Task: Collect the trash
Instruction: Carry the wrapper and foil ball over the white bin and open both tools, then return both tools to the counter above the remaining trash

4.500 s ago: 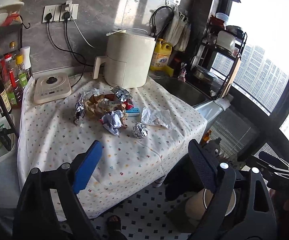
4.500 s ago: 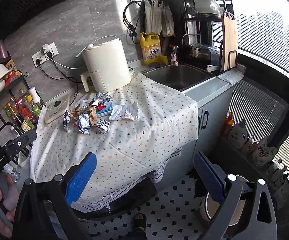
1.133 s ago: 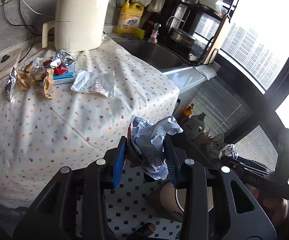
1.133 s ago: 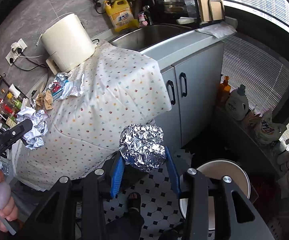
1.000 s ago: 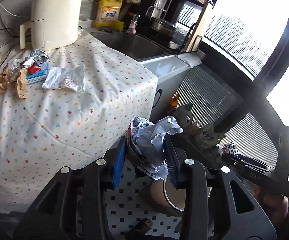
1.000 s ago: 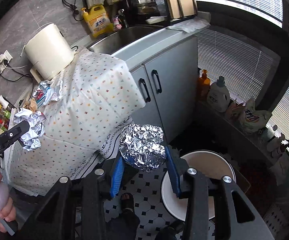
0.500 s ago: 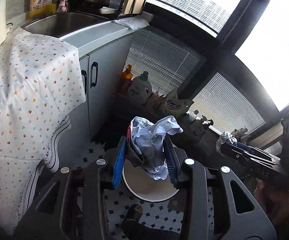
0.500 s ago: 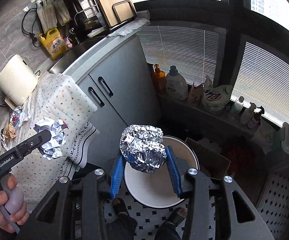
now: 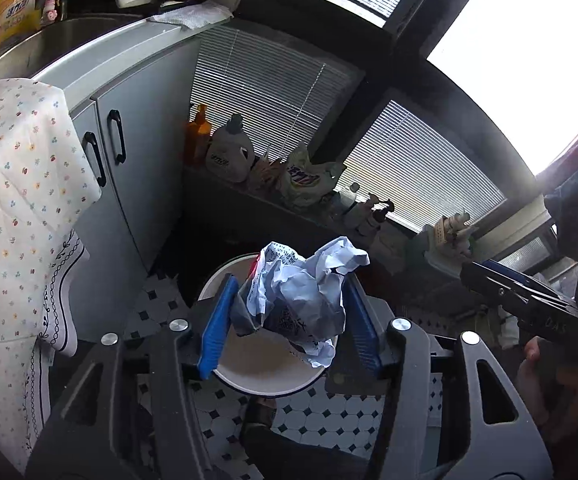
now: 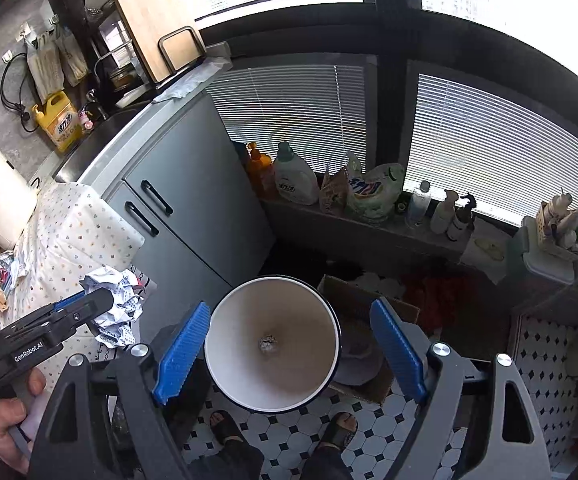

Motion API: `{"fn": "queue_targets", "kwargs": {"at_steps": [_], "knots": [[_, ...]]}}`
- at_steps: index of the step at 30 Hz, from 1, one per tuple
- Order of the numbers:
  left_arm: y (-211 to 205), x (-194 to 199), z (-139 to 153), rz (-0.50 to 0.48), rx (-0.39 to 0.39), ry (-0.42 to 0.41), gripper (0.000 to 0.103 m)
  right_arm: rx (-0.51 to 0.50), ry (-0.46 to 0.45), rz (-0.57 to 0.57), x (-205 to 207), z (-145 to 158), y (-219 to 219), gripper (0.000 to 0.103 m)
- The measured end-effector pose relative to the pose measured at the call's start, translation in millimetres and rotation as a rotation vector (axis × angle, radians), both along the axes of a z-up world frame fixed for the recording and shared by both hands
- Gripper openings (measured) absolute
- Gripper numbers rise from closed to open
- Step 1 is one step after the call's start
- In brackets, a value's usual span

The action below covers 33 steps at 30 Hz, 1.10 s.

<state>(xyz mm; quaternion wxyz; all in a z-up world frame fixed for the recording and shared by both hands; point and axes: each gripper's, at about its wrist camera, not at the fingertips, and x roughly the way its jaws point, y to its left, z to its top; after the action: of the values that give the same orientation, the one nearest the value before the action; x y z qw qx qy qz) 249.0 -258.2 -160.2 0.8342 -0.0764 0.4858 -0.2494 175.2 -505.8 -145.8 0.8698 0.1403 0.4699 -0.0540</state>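
Note:
My left gripper [image 9: 289,314] is shut on a crumpled white-and-blue paper wad [image 9: 301,296] and holds it over the white round trash bin [image 9: 257,380] on the floor. The wad also shows at the left of the right wrist view [image 10: 117,300]. My right gripper [image 10: 289,350] is open and empty, straight above the bin [image 10: 233,368]. A small foil ball [image 10: 268,345] lies at the bottom of the bin. More trash [image 10: 3,268] lies on the cloth-covered table [image 10: 69,232] far left.
Grey cabinet doors [image 10: 193,208] stand left of the bin. A cardboard box [image 10: 365,308] sits behind the bin. Detergent bottles [image 10: 293,178] line the low sill under the blinds. My sandalled feet [image 10: 339,426] stand on the tiled floor.
My right gripper has opened and the foil ball has dropped into the bin. My left gripper, still holding the paper wad, has moved closer over the bin.

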Motion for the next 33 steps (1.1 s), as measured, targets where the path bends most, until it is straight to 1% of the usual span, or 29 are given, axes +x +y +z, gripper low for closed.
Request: {"fn": "queue_targets", "kwargs": {"at_steps": [2, 3, 6, 9, 11, 13, 15, 16, 18, 22, 26, 28, 33], "knots": [[-6, 1, 4, -0.018, -0.011, -0.013, 0.075, 0.004, 0.000, -0.024, -5, 0, -6, 0.082], [-8, 2, 5, -0.022, -0.012, -0.017, 0.077, 0.007, 0.000, -0.033, -6, 0, -9, 0.082], [-9, 4, 9, -0.018, -0.014, -0.021, 0.080, 0.010, -0.003, -0.043, -8, 1, -12, 0.082], [-2, 4, 13, -0.001, -0.001, -0.032, 0.081, 0.011, -0.009, -0.027, -4, 2, -7, 0.082], [7, 3, 17, 0.022, 0.011, -0.041, 0.082, 0.013, -0.016, -0.008, 0, 4, 0, 0.084], [20, 2, 22, 0.057, 0.024, -0.052, 0.084, 0.008, -0.023, 0.008, 5, 6, 9, 0.090], [35, 0, 27, 0.098, 0.038, -0.066, 0.085, -0.004, -0.032, 0.024, 11, 9, 21, 0.095], [44, -2, 29, 0.120, 0.044, -0.074, 0.086, -0.014, -0.039, 0.037, 15, 11, 29, 0.095], [65, -6, 34, 0.171, 0.056, -0.087, 0.087, -0.030, -0.047, 0.073, 24, 15, 46, 0.095], [109, -18, 42, 0.280, 0.081, -0.103, 0.089, -0.014, -0.058, 0.159, 45, 20, 83, 0.095], [159, -33, 49, 0.401, 0.092, -0.114, 0.089, -0.016, -0.075, 0.264, 61, 29, 130, 0.095], [183, -41, 51, 0.459, 0.103, -0.120, 0.089, 0.000, -0.079, 0.309, 68, 33, 153, 0.095], [238, -59, 58, 0.581, 0.114, -0.135, 0.089, 0.018, -0.094, 0.407, 82, 42, 212, 0.095]]}}
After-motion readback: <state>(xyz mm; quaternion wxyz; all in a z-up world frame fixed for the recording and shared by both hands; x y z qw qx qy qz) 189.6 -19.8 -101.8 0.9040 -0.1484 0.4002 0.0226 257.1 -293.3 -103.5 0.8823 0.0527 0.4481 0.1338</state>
